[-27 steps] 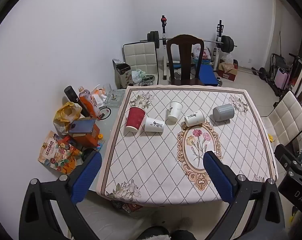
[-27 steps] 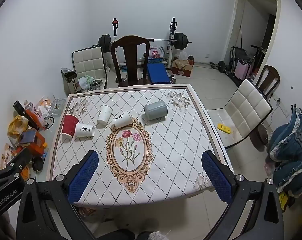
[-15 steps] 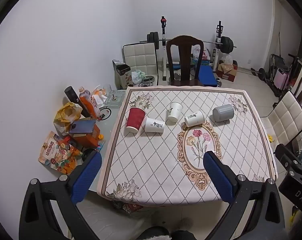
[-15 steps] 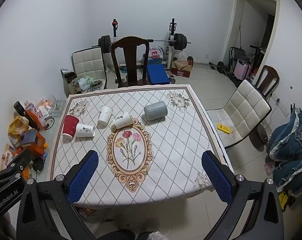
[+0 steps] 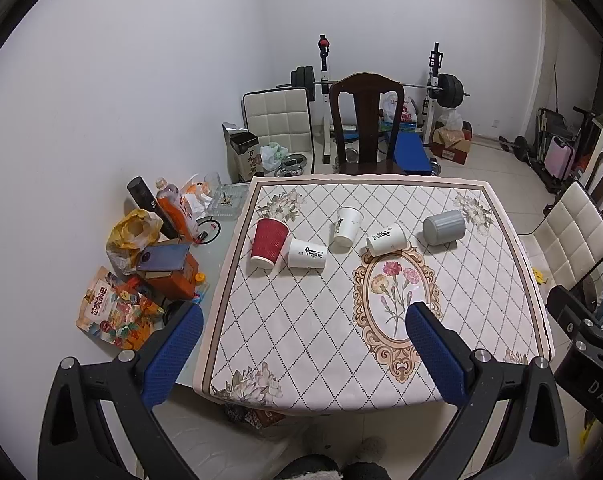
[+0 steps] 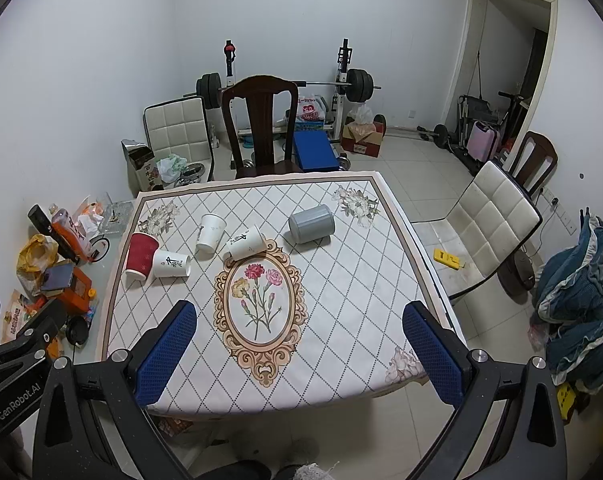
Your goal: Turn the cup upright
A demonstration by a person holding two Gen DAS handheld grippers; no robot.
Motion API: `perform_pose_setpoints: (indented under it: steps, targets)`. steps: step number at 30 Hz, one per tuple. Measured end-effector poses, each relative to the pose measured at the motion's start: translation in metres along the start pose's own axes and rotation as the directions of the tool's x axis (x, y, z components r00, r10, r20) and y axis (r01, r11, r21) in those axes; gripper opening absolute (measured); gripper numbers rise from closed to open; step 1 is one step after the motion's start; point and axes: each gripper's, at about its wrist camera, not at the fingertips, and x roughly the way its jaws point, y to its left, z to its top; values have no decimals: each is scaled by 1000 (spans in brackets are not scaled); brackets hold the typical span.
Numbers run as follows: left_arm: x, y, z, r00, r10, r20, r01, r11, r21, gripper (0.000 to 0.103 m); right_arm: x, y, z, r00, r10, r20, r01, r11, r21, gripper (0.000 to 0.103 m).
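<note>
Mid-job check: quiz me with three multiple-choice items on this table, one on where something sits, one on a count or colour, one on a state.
1. Where does the grey cup lie among the cups?
A. farthest toward the white padded chair
B. between the red and white cups
C. on the floor

2. How many white cups are on the table?
A. one
B. three
C. five

3. What state are the left gripper and right gripper in?
A. both open, holding nothing
B. left shut on a cup
C. right shut on a cup

Answers: 1 A, it ends the row on the side of the white padded chair. 2 B, three white cups lie between the red cup and the grey one. 3 A, the blue pads stand wide apart with nothing between them in both wrist views.
</note>
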Motion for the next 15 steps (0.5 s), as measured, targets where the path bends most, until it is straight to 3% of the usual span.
perform_pose_setpoints:
  steps: [15]
  targets:
    - [-2, -2, 5, 1000, -17, 13, 17, 1000, 8, 103, -7, -4, 5, 1000, -1, -1, 1, 1000, 0, 103]
